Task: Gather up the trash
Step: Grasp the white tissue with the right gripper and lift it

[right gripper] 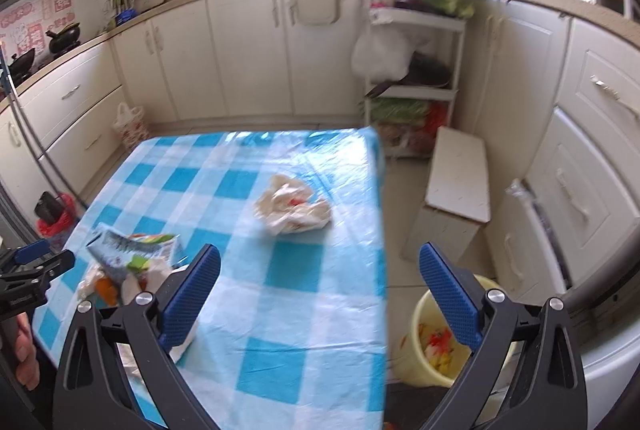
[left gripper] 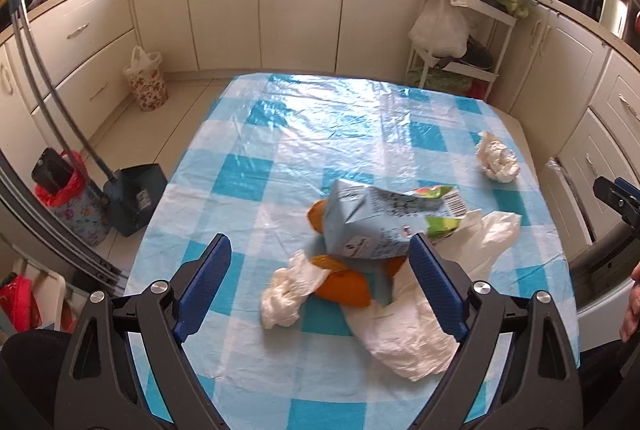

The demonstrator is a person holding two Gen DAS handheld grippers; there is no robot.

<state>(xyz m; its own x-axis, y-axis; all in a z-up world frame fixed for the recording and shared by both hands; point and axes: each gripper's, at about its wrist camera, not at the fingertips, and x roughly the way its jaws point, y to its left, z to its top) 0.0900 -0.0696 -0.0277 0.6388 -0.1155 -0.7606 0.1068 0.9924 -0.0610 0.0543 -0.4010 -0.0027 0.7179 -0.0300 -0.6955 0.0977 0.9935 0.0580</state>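
A pile of trash lies on the blue-checked table (left gripper: pixel 248 134): a crushed light-blue carton (left gripper: pixel 376 222), orange peels (left gripper: pixel 340 284), a crumpled tissue (left gripper: pixel 290 292) and a white plastic bag (left gripper: pixel 416 318). My left gripper (left gripper: pixel 320 278) hovers open just above this pile, with the carton and peels between its fingers. A second crumpled wad (left gripper: pixel 498 158) sits alone near the table's right edge. In the right wrist view that wad (right gripper: pixel 292 208) lies ahead of my open right gripper (right gripper: pixel 320 282), which holds nothing. A yellow bin (right gripper: pixel 432 350) with scraps stands on the floor by the table.
A white stool (right gripper: pixel 456 186) stands on the floor right of the table. A floral bin (left gripper: pixel 146 82), a dustpan (left gripper: pixel 134 198) and a red-lined bin (left gripper: pixel 68 198) are on the left floor. A shelf rack (right gripper: pixel 416 86) and cabinets surround the table. A hand (left gripper: pixel 632 306) shows at the right.
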